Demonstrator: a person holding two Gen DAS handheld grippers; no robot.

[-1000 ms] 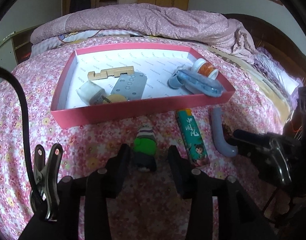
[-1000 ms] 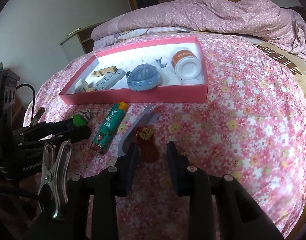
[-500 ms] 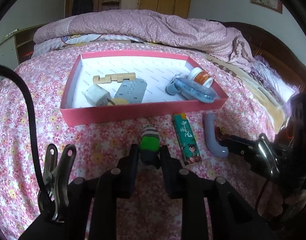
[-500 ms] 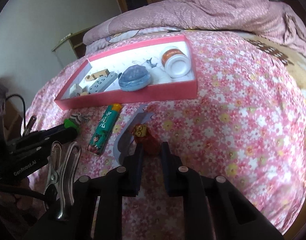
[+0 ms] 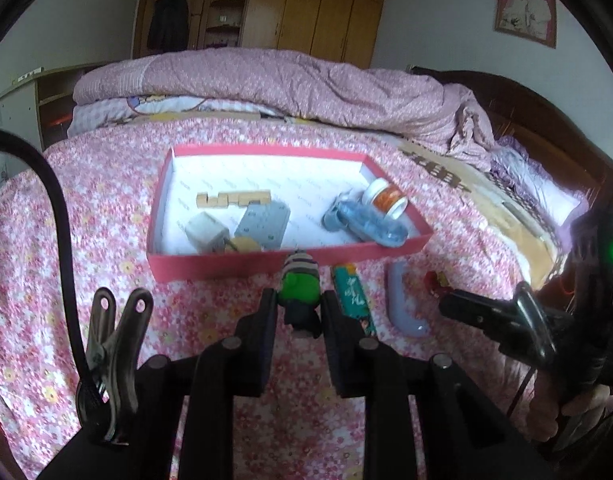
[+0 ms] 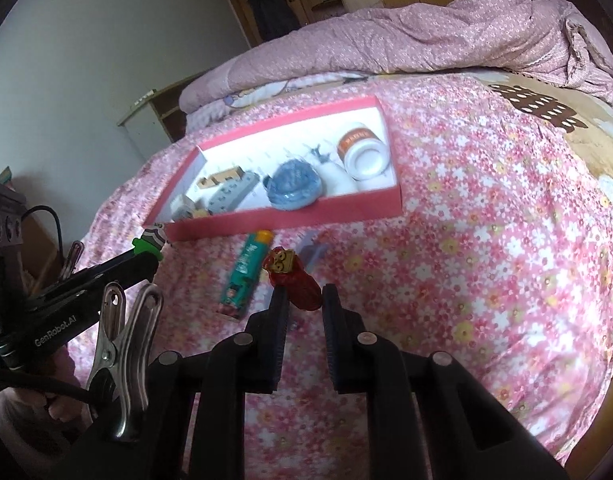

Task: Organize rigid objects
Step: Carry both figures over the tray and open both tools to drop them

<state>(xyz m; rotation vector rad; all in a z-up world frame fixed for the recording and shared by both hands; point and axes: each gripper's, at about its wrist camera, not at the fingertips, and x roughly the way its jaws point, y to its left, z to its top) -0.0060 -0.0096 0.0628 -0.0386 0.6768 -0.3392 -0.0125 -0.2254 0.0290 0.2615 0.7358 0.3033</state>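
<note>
Clamping one figurine (image 5: 299, 292) (image 6: 293, 276) each, two hand-held grippers (image 5: 298, 304) (image 6: 302, 300) face one box (image 5: 234, 266).

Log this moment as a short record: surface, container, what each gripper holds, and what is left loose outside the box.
surface: bed with pink floral sheet
container: pink box, open, already holding several items
left gripper: shut on green figure
right gripper: shut on red figure
loose on sheet: green tube, grey curved piece
</note>
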